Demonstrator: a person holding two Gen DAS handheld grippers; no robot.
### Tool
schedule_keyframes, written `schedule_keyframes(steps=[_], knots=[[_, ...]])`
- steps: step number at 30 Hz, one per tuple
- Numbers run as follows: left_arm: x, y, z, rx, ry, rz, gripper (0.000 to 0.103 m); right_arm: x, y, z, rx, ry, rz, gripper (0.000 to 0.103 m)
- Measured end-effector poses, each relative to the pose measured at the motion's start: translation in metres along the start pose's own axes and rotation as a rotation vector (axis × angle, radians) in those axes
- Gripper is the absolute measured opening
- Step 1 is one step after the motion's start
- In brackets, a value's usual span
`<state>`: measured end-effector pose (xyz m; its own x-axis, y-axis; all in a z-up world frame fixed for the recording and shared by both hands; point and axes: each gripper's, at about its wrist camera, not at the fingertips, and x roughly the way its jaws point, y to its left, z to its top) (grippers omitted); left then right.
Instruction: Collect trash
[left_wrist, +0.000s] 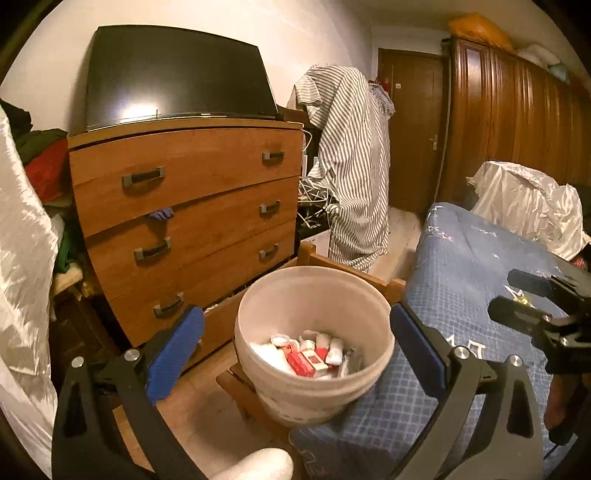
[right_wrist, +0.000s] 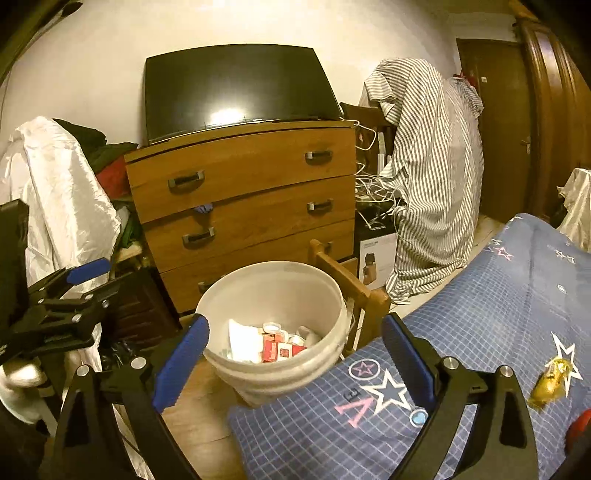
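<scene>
A white plastic bucket (left_wrist: 258, 317) stands on the floor beside the bed and holds red boxes and white scraps (left_wrist: 308, 356); it also shows in the right wrist view (right_wrist: 236, 299). My left gripper (left_wrist: 295, 350) is open and empty, just above and in front of the bucket. My right gripper (right_wrist: 295, 354) is open and empty, over the bucket's near rim and the bed corner. A gold foil wrapper (right_wrist: 550, 380) lies on the blue bedspread to the right of my right gripper. The right gripper shows at the right edge of the left wrist view (left_wrist: 524, 299).
A wooden chest of drawers (left_wrist: 192, 206) with a dark TV (left_wrist: 177, 74) stands behind the bucket. A wooden chair (right_wrist: 351, 284) sits next to the bucket. The blue checked bed (right_wrist: 498, 295) fills the right. Striped cloth (left_wrist: 351, 166) hangs behind. White cloth (left_wrist: 22, 240) is at left.
</scene>
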<state>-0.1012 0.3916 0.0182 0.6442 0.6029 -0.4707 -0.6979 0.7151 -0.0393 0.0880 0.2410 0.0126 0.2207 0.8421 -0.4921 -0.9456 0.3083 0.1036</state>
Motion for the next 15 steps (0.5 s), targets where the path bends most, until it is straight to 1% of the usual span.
schedule_keyframes(steps=[4,7,15], knots=[[-0.014,-0.007,-0.005,0.004,-0.011,-0.011,0.097,-0.01,-0.002,-0.007,-0.013,0.003,-0.02,0.095],[-0.022,-0.008,-0.008,-0.005,-0.021,-0.02,0.097,-0.007,0.0,-0.005,-0.009,0.004,-0.022,0.095],[-0.025,-0.011,-0.011,0.0,-0.013,-0.031,0.097,-0.007,0.003,-0.001,-0.015,0.001,-0.024,0.095]])
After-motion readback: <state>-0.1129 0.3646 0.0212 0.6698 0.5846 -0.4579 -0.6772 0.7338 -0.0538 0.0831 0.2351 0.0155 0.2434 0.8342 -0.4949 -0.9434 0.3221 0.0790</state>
